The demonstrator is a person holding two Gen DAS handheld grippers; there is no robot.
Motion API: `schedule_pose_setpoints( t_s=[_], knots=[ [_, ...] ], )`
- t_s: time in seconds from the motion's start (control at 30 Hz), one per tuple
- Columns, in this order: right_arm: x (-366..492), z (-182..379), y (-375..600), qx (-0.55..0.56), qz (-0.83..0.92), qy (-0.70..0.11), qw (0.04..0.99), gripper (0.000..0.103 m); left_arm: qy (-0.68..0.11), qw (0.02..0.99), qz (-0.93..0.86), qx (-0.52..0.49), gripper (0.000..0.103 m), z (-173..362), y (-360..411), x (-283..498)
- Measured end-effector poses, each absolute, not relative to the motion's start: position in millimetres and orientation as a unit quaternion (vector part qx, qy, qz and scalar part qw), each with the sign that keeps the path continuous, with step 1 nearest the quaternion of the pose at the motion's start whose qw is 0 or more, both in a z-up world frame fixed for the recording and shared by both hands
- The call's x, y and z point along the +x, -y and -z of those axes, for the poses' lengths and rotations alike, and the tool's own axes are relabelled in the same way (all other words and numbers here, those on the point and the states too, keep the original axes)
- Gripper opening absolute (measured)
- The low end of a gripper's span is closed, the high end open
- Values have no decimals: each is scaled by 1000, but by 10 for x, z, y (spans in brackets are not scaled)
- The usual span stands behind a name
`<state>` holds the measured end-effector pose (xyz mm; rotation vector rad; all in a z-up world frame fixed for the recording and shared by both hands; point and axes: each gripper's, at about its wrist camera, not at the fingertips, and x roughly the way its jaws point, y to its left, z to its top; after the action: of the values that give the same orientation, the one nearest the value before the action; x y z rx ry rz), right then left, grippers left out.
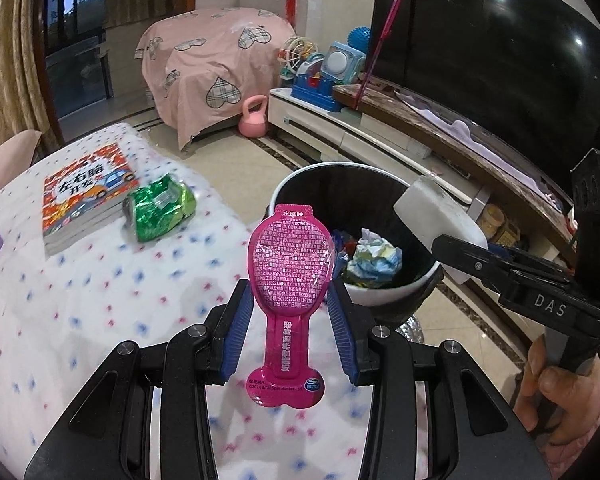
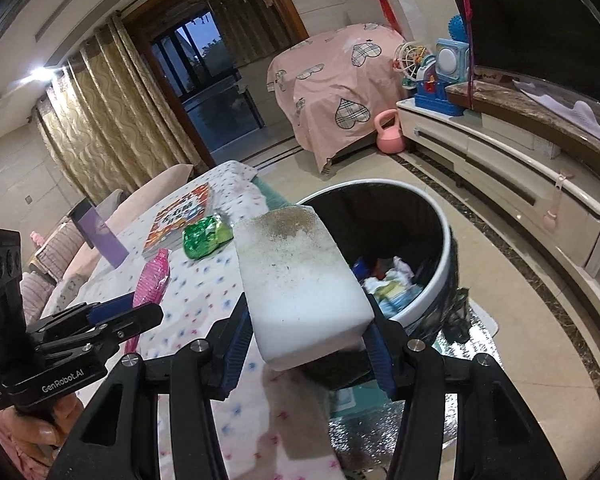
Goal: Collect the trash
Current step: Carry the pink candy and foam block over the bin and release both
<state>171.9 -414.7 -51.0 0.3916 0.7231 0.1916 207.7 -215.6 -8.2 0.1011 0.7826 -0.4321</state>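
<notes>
Holding a pink wrapper [image 1: 286,280], the left gripper [image 1: 290,320] is seen with its blue pads [image 1: 236,328] closed narrowly on the wrapper's waist. The wrapper's round printed head stands up past the fingertips, and its stem with a small logo hangs back between the black arms. Beyond the right fingertip, the bin [image 1: 328,176] is seen standing on the floor, with crumpled paper and other scraps [image 1: 374,260] lying in its bottom. Beyond the left fingertip, a green foil packet [image 1: 160,208] lies on the spotted tablecloth [image 1: 80,300], just beside a stack of picture books [image 1: 86,192].

A white foam block [image 2: 300,280] is gripped by the right gripper [image 2: 304,340] at a middling width, the pads pressed on the block's two long sides. The block juts well forward of the fingertips, and its far end is speckled with brown dirt. Ahead of the right finger and partly under the block, the bin's dark mouth is seen, with the cloth-covered table to the left of the left finger. In the left wrist view the same block [image 1: 436,216] is shown over the bin's right rim, held by the other tool, with a hand [image 1: 556,392] wrapped round its grip. In the right wrist view, the wrapper is seen edge-on at the far left, above the tablecloth.
</notes>
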Motion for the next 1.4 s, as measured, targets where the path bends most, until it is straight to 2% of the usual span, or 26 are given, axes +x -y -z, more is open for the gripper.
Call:
schedule_pose_setpoints(
  t_s=[0.53, 1.4],
  knots=[
    [1950, 510, 4298, 166, -78, -366, 912, 54, -381, 894, 223, 76, 38, 93, 2565, 2334],
    [2312, 617, 4357, 121, -63, -407, 903, 54, -403, 885, 217, 89, 38, 186, 2816, 2712]
  ],
)
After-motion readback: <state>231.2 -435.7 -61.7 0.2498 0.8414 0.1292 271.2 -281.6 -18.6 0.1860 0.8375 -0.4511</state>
